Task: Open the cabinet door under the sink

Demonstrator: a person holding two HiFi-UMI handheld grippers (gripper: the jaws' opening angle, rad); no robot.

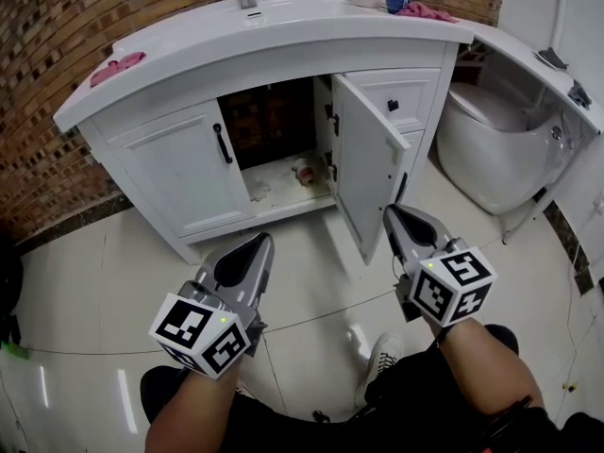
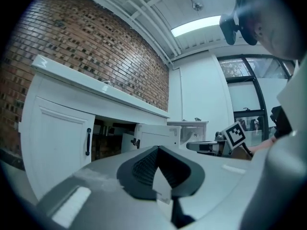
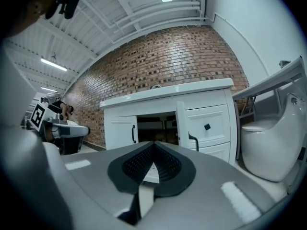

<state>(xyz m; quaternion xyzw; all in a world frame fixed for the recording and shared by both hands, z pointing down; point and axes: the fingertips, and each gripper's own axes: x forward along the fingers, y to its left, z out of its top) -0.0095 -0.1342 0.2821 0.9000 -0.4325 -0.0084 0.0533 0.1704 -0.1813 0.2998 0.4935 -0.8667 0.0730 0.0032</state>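
Cabinet door under the sink is seen swung open; left claw and right claw are clenched empty.

Two grippers, two cabinet doors, one toilet.

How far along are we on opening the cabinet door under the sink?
Done: the right cabinet door stands swung wide, showing the space under the sink. In hand: nothing; the left hand-held gripper and right hand-held gripper are both shut, empty, clear of that door. Left: only the left door, closed, if wanted.
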